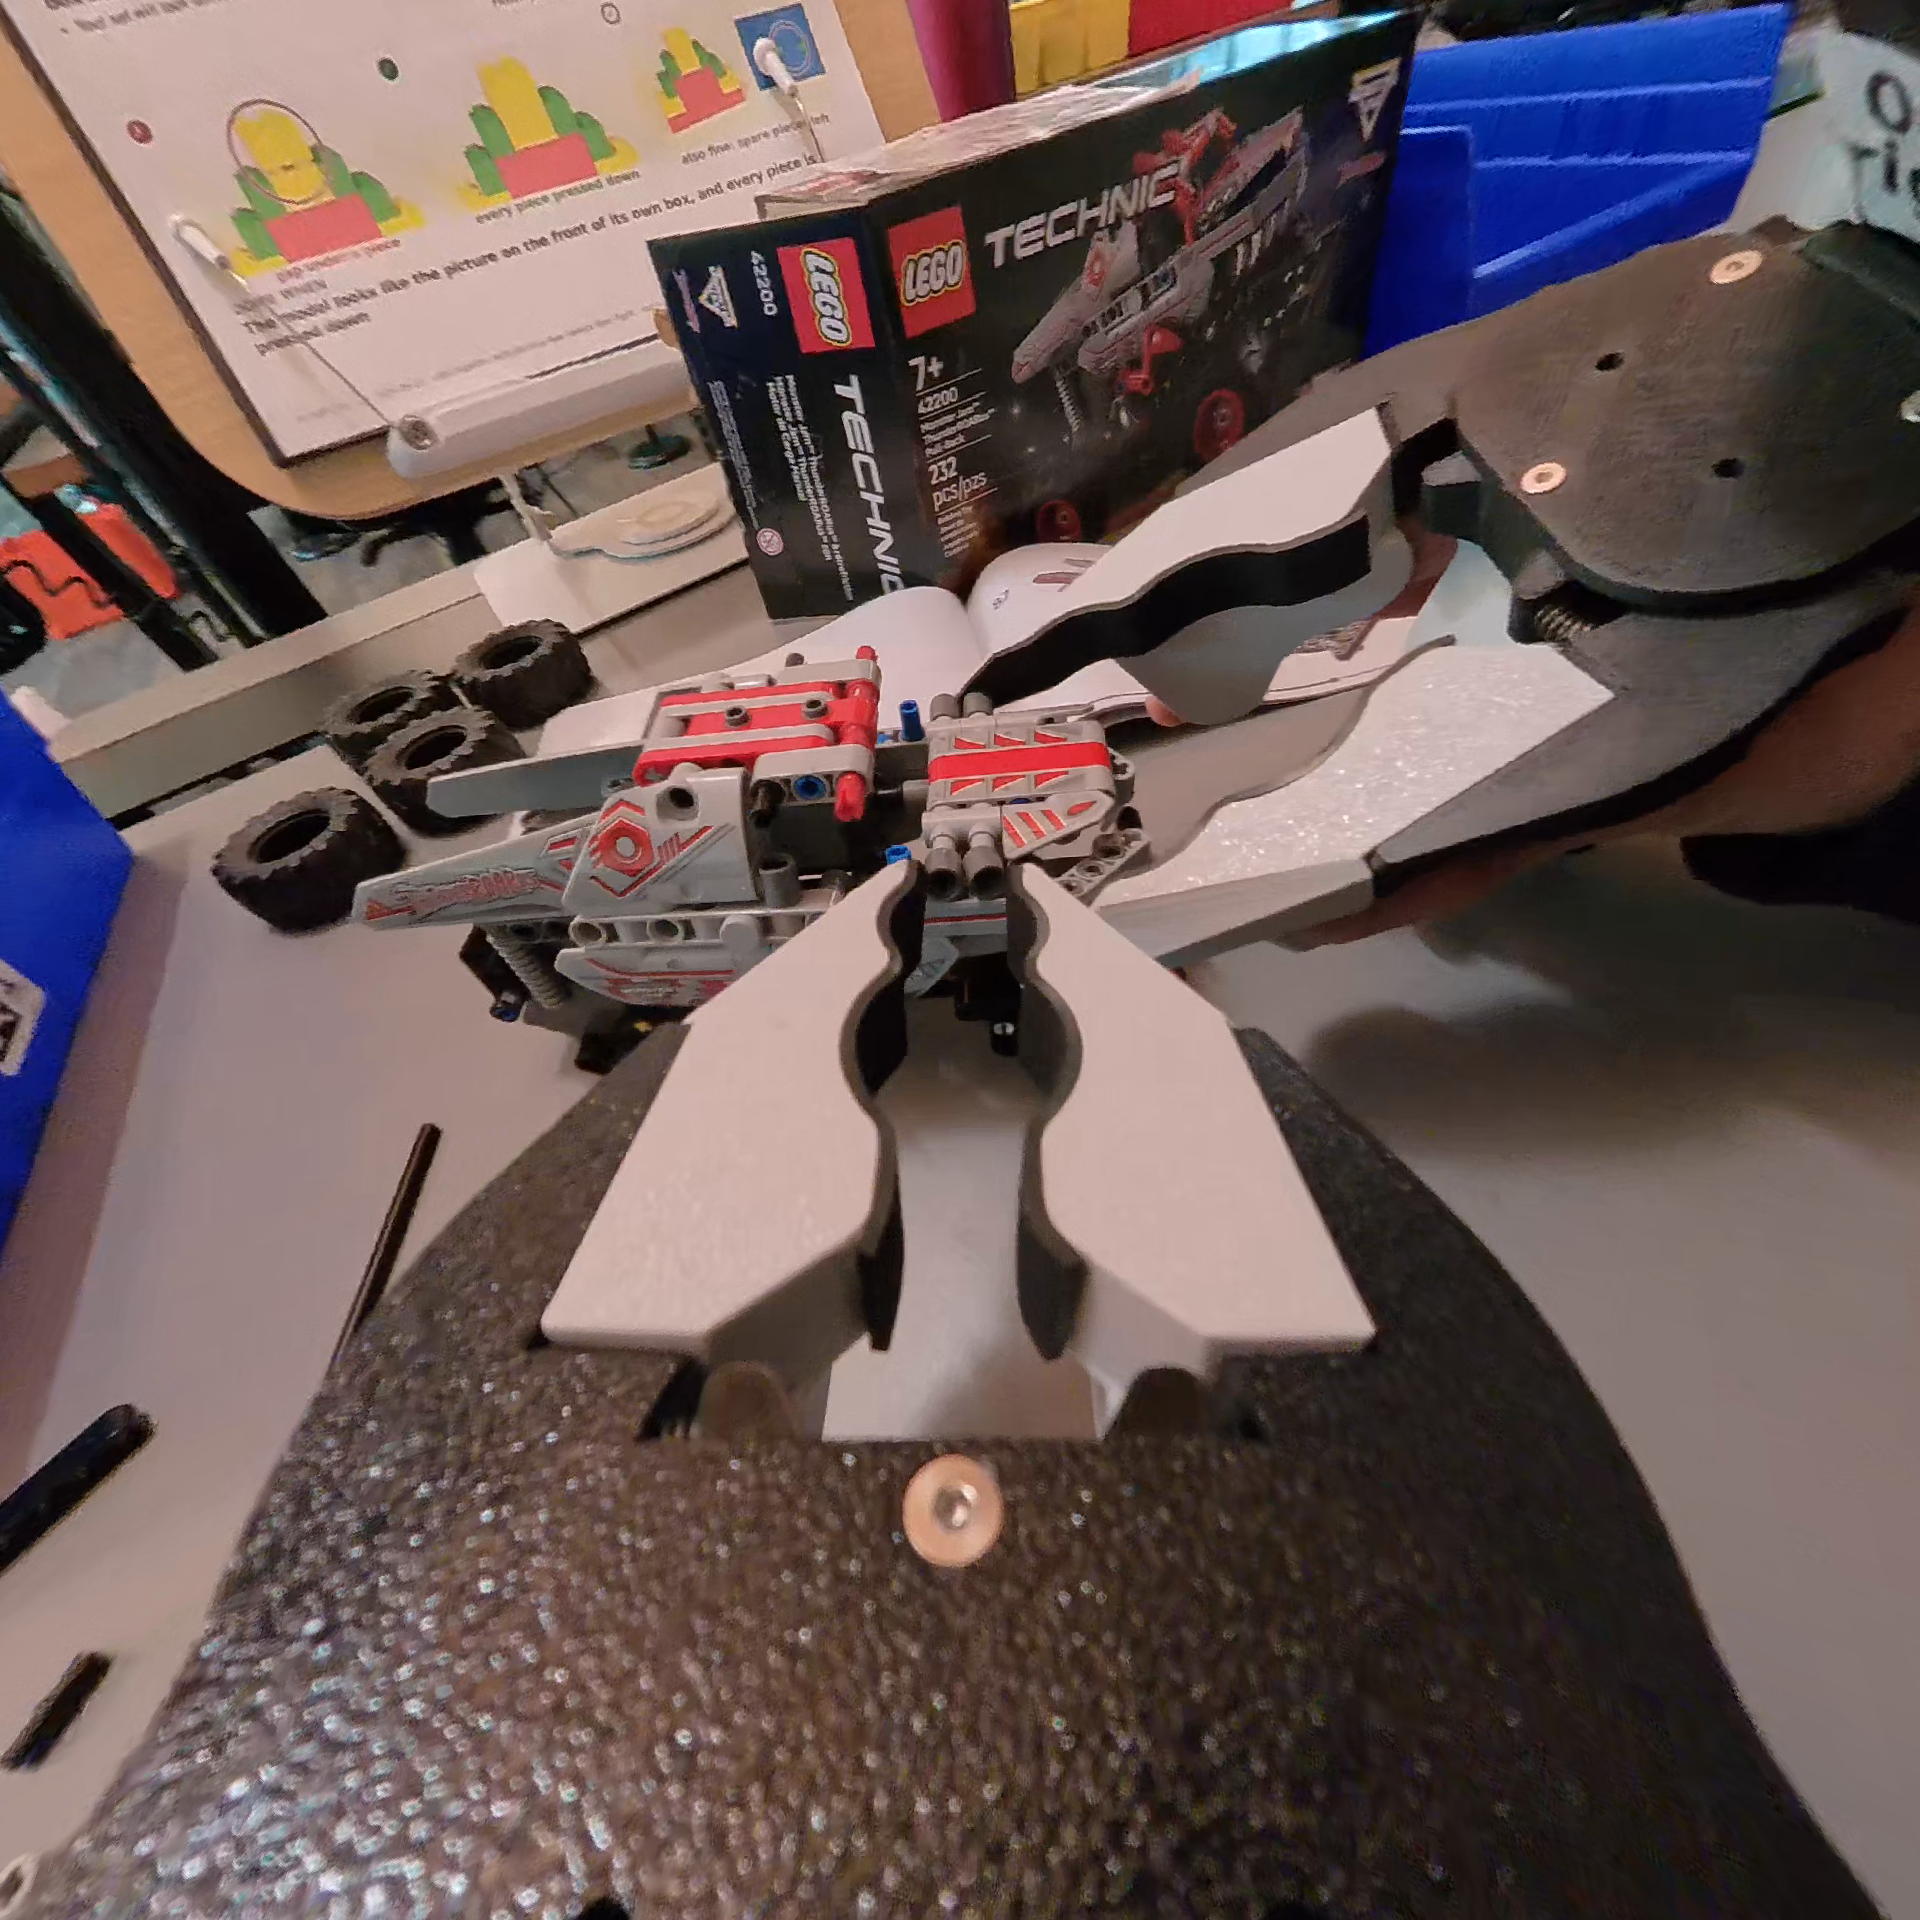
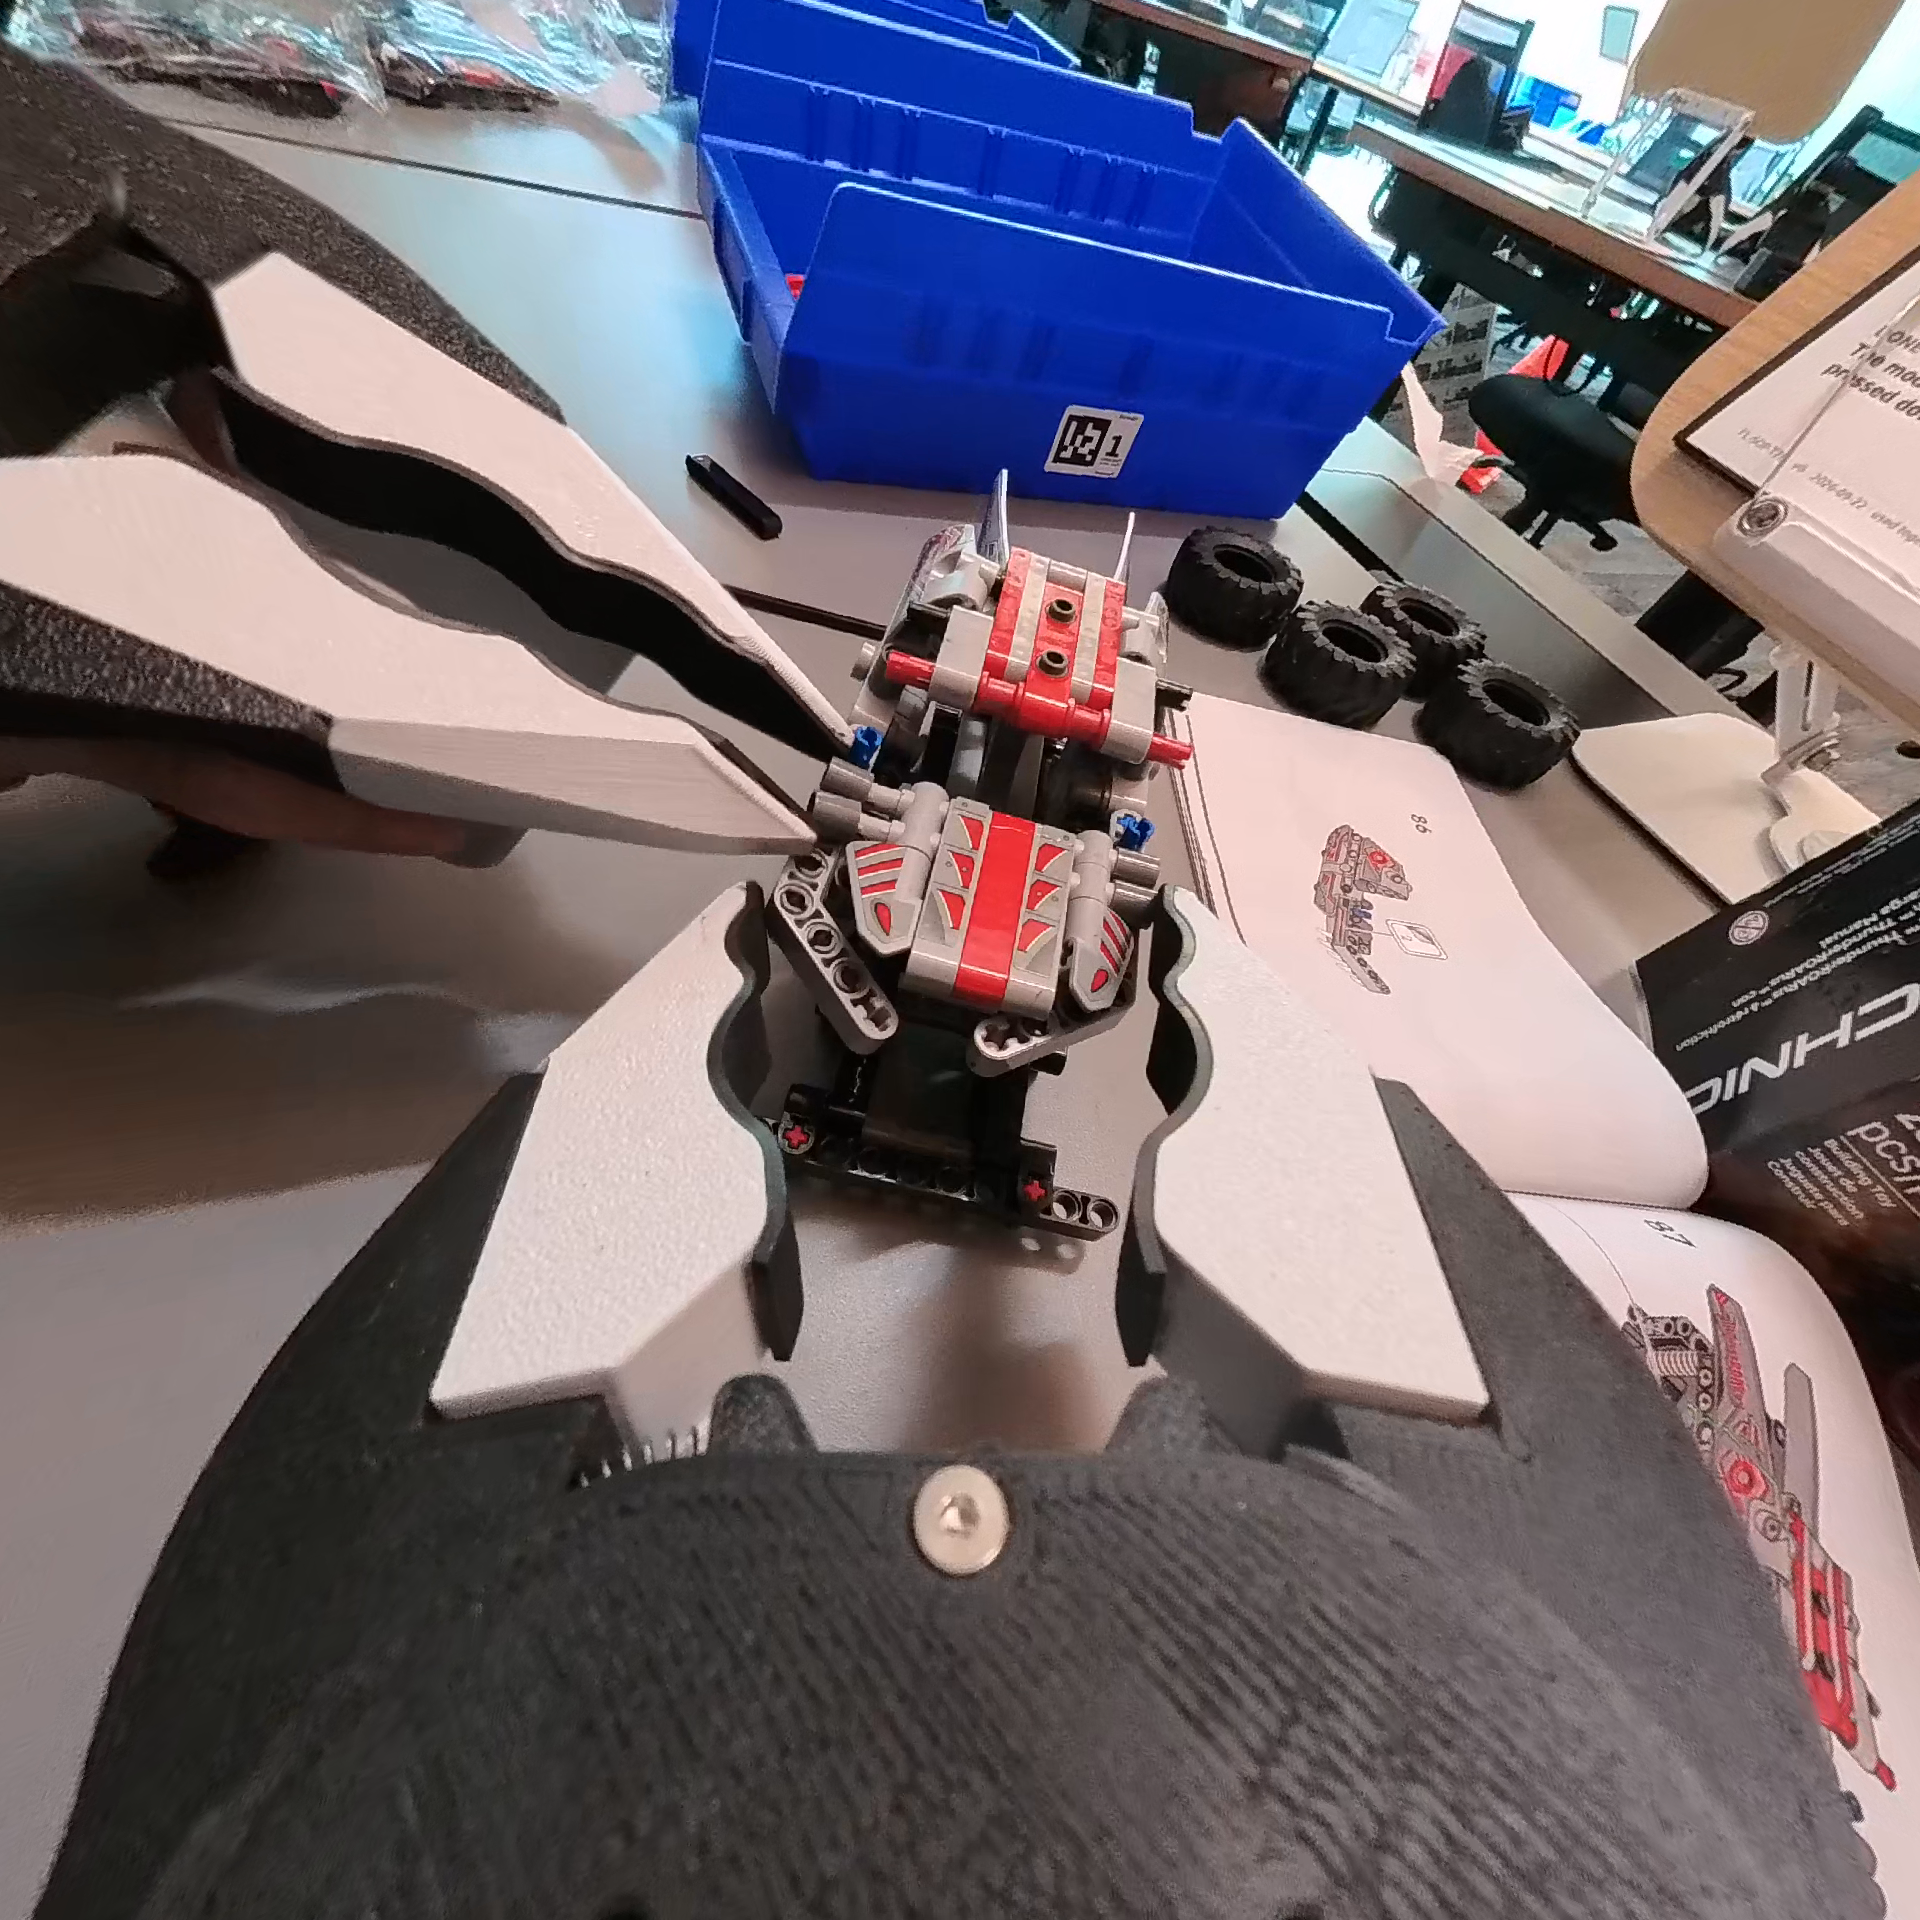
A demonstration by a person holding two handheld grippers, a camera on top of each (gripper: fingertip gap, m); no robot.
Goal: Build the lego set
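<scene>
The table carries a blue bin, an open manual, a box and the model. The bin stands beyond the model in the right wrist view. The box stands upright on the manual's far side in the left wrist view; in the right wrist view only its corner enters the frame, cut off at the right edge.

The model – a grey and red vehicle body without wheels – rests on the table just beside the manual. Its long axis runs straight away from the right gripper toward the bin, and crosswise before the left gripper. The pointed grey nose panel faces left in the left wrist view.

The right gripper is spread wide, its fingers flanking the near end of the model; contact cannot be confirmed. The left gripper stands narrowly parted, its tips at the model's side, bracketing a pair of grey stubs – whether it pinches them cannot be told.

Four tyres lie loose near the model's far end. A black pin lies before the bin. The model's underside is hidden.
</scene>
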